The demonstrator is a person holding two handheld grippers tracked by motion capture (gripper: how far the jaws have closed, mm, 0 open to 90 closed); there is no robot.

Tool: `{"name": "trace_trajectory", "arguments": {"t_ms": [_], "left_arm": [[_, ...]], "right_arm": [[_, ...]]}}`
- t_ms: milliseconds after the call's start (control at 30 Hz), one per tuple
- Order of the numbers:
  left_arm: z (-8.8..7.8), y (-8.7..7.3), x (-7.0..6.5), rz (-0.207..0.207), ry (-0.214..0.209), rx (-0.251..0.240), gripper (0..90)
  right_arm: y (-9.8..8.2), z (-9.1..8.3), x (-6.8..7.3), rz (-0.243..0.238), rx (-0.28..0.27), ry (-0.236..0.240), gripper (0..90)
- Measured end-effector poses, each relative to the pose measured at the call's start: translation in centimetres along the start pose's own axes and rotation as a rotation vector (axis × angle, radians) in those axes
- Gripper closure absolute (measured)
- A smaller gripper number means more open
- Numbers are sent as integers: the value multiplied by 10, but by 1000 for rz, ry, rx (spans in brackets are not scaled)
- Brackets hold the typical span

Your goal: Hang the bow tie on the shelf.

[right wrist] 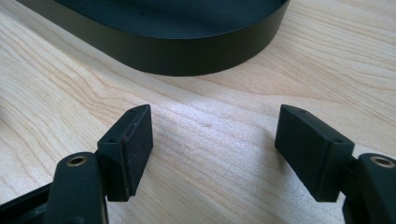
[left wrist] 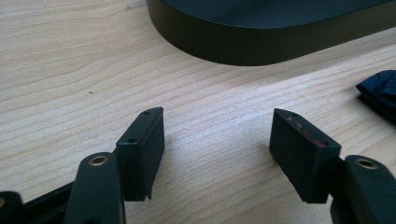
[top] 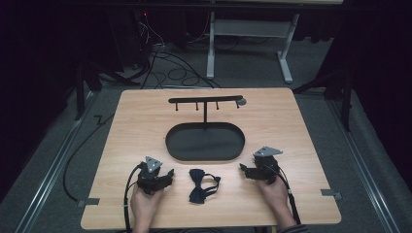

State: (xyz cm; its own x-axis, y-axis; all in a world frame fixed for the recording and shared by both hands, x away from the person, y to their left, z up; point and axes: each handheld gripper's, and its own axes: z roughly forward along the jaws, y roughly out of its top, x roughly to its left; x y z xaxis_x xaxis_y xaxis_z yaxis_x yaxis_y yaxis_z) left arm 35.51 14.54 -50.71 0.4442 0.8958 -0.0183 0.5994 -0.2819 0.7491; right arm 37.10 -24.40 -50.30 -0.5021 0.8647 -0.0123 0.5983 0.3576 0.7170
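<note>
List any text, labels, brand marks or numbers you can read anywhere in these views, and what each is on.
None: no readable text in any view.
The bow tie, the oval tray and the hook stand carry no visible label or brand.
The wooden table shows only grain.
The left tongs and right tongs, both open, show screw holes and rivets, no markings.
Small red lights glow among the cables behind the table; no characters legible there.

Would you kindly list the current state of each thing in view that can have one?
Left hand-held gripper: open, empty, over bare table.
Right hand-held gripper: open, empty.
Dark navy fabric bow tie: lying flat on the table, untouched.
Black oval metal tray: empty.
Black T-shaped hook rack: upright, nothing hanging from it.
</note>
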Motion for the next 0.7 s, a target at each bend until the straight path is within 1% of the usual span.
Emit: {"name": "trace_trajectory", "arguments": {"t_ms": [700], "left_arm": [[-1,0,-1,3,1,3,351]], "right_arm": [[0,0,0,4,1,-3,296]]}}
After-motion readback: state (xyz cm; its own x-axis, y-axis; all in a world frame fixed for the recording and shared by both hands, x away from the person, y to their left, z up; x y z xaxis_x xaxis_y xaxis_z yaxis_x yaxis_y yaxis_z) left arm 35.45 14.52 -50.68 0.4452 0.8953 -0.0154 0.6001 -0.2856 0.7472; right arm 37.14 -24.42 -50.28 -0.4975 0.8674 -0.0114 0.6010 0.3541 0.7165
